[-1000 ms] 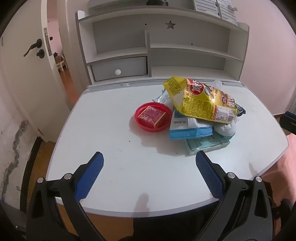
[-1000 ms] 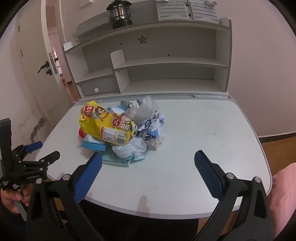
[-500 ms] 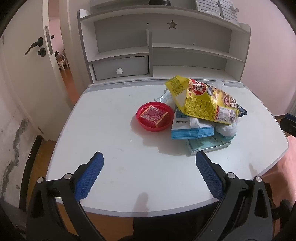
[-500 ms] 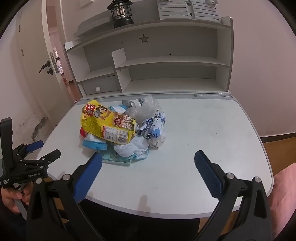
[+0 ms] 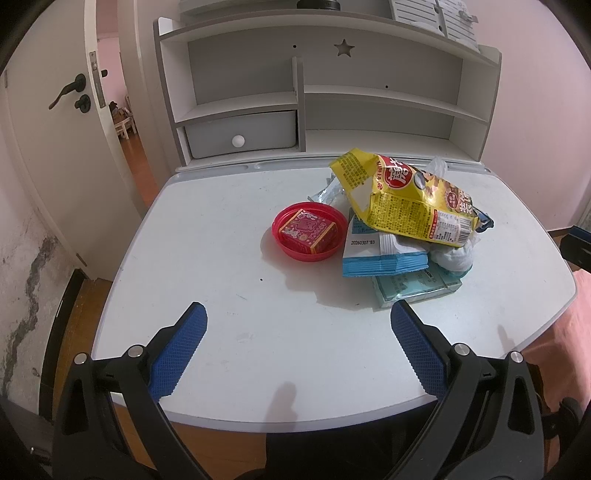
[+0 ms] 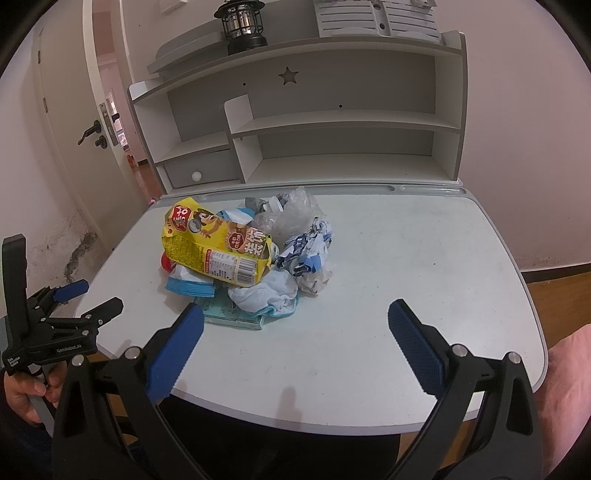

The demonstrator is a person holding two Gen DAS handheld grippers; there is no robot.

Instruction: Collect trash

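Note:
A pile of trash lies mid-desk. A yellow snack bag (image 5: pixel 410 201) (image 6: pixel 218 247) tops it, over a blue-edged white packet (image 5: pixel 380 254), a teal box (image 5: pixel 417 288), crumpled tissue (image 6: pixel 266 295), a clear plastic bag (image 6: pixel 295 214) and a crumpled blue-white wrapper (image 6: pixel 308 253). A red bowl (image 5: pixel 308 230) holding a small red box (image 5: pixel 308 230) stands left of the pile. My left gripper (image 5: pixel 297 347) is open and empty over the desk's near edge, also in the right wrist view (image 6: pixel 74 302). My right gripper (image 6: pixel 295 339) is open and empty, short of the pile.
The white desk (image 5: pixel 221 258) carries a shelf unit (image 5: pixel 332 103) with a drawer (image 5: pixel 240 133) at the back. A black lantern (image 6: pixel 242 26) stands on top of the shelf. An open door (image 5: pixel 55 129) is at the left, pink wall at the right.
Both grippers have drifted slightly, so the pile sits a little further right and lower in view. Both stay open and empty. Nothing on the desk has moved.

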